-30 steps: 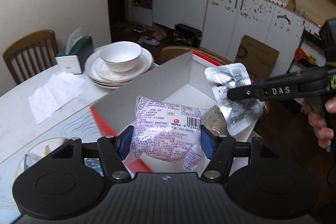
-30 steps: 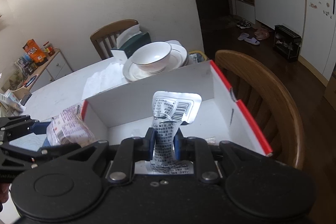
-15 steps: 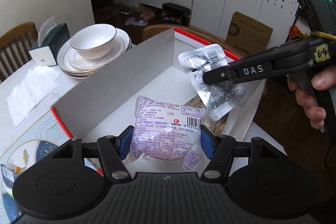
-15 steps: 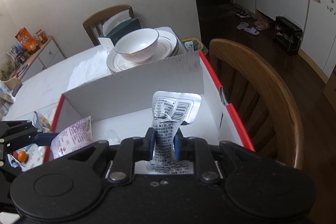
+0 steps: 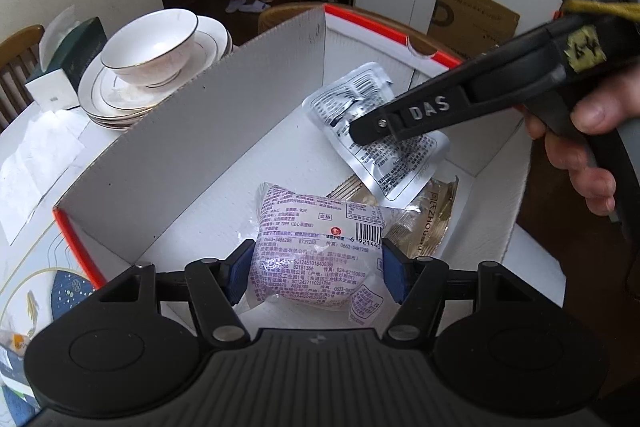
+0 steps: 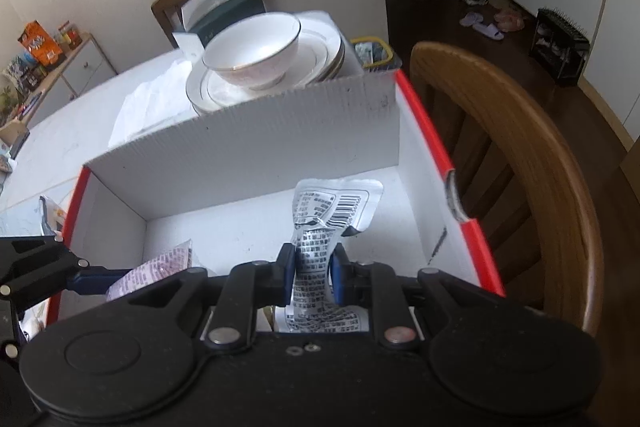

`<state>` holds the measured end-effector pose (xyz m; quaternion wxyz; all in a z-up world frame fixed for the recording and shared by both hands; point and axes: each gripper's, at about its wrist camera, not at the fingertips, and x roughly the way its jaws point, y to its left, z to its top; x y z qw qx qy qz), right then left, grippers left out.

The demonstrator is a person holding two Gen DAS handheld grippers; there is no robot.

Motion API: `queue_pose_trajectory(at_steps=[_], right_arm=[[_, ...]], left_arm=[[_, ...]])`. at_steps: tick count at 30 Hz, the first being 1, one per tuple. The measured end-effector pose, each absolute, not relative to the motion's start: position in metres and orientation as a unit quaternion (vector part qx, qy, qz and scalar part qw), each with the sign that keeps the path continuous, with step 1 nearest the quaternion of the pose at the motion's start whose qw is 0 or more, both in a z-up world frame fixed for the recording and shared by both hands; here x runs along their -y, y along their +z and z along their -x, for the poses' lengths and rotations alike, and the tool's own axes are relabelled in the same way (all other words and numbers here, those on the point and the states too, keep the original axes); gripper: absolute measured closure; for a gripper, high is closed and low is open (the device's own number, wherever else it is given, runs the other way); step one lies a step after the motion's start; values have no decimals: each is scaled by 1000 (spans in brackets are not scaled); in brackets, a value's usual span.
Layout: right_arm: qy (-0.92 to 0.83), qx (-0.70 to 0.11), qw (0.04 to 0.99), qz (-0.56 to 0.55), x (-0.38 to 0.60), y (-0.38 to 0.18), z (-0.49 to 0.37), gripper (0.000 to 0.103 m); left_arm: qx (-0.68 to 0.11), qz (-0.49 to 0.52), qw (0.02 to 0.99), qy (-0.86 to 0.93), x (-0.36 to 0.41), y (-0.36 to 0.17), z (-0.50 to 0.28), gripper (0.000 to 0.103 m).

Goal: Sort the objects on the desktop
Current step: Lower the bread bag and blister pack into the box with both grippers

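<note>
My left gripper [image 5: 316, 267] is matt black plastic with blue pads [image 5: 236, 273]; it pinches a glossy clear-film packet [image 5: 316, 255]. My right gripper [image 6: 313, 277] crumples a shiny foil pouch [image 6: 332, 211]. The box [image 6: 280, 135] is matt corrugated card. The bowl [image 5: 150, 45] is glazed ceramic; the chair [image 6: 520, 147] is varnished wood.

- The box [image 5: 224, 131] is open on top; its tall back wall blocks entry from the stacked plates [image 5: 120, 99].
- Inside, a brown packet [image 5: 430, 223] lies near the front; the far floor is bare.
- A chair [image 6: 532, 163] crowds its right wall.
</note>
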<state>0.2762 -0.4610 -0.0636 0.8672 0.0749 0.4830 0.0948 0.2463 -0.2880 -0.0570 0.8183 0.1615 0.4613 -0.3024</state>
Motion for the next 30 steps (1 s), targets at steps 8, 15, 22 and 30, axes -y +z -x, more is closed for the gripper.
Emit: queue_pose_trajectory(at_steps=[8, 15, 22, 30], right_arm=[[104, -511, 850, -67, 450, -73, -294, 86], [110, -537, 834, -60, 439, -84, -306, 86], [113, -548, 827, -61, 437, -90, -308, 85], [103, -549, 827, -55, 438, -92, -309, 78]], left_arm=[[-477, -185, 806, -297, 292, -68, -257, 39], [-497, -191, 794, -293, 293, -79, -269, 39], [-515, -192, 783, -292, 293, -87, -273, 38], [-538, -191, 766, -296, 292, -89, -275, 35]])
